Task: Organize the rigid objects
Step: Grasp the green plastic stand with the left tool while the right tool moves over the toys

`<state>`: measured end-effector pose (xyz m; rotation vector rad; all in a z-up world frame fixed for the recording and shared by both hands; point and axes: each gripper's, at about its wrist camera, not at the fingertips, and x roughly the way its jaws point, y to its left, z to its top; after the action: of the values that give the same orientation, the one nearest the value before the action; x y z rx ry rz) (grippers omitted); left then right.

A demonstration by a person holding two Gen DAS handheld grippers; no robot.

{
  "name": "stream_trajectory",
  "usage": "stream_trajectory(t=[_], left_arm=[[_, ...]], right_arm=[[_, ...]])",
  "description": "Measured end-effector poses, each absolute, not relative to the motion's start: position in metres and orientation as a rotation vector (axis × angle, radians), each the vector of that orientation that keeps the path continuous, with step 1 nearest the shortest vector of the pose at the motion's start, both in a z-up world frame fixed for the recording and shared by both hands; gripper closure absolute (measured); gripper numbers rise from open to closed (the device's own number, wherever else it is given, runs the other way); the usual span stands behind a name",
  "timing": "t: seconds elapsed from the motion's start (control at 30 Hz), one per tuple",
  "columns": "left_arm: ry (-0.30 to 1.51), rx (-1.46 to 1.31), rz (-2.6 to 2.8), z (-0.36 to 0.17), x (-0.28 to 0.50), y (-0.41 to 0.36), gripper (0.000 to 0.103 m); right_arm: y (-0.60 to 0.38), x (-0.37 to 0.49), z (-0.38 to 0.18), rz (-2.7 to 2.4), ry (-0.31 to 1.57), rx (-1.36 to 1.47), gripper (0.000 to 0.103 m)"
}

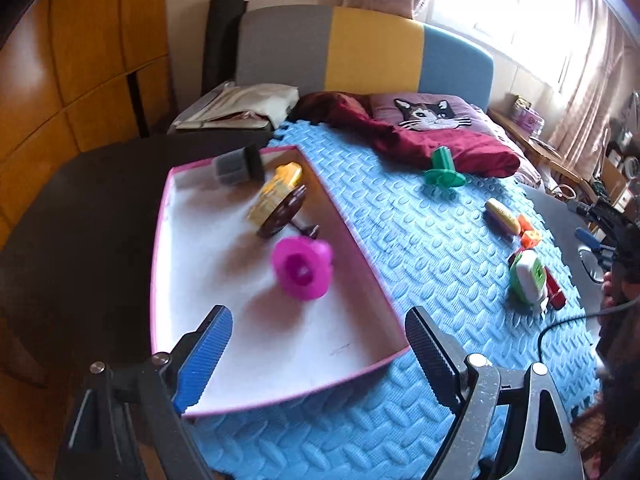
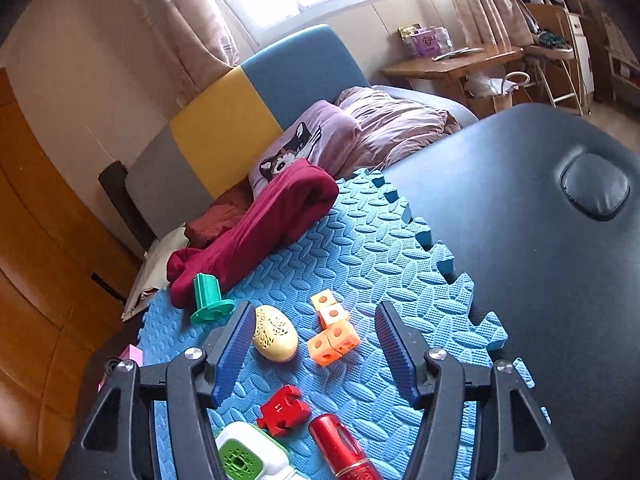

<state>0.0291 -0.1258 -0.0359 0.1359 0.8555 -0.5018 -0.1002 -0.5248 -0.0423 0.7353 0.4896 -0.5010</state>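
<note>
My left gripper (image 1: 320, 312) is open and empty, hovering over the near end of a pink-rimmed white tray (image 1: 216, 264). In the tray lie a magenta spool (image 1: 302, 266), a brown disc (image 1: 282, 212), a yellow item (image 1: 276, 190) and a grey-black block (image 1: 238, 164). My right gripper (image 2: 315, 307) is open above the blue foam mat (image 2: 360, 248). Between its fingers, untouched, lie a cream perforated oval (image 2: 276, 334) and joined orange cubes (image 2: 332, 332). Nearer the camera sit a red puzzle piece (image 2: 282, 410), a red cylinder (image 2: 340, 444) and a white-green device (image 2: 244, 456).
A green spool (image 2: 208, 300) stands beside a dark red cloth (image 2: 272, 224) at the mat's far side. The mat lies on a black padded table (image 2: 520, 220). A cat pillow (image 1: 426, 114) and a bed headboard are behind; a wooden wardrobe is at the left.
</note>
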Motion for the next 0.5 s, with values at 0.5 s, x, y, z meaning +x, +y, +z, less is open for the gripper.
stream_trajectory(t=[0.5], left_arm=[[0.815, 0.240, -0.655, -0.023, 0.088, -0.263, 0.020]], right_arm=[[-0.526, -0.098, -0.042, -0.432, 0.492, 0.797, 0.040]])
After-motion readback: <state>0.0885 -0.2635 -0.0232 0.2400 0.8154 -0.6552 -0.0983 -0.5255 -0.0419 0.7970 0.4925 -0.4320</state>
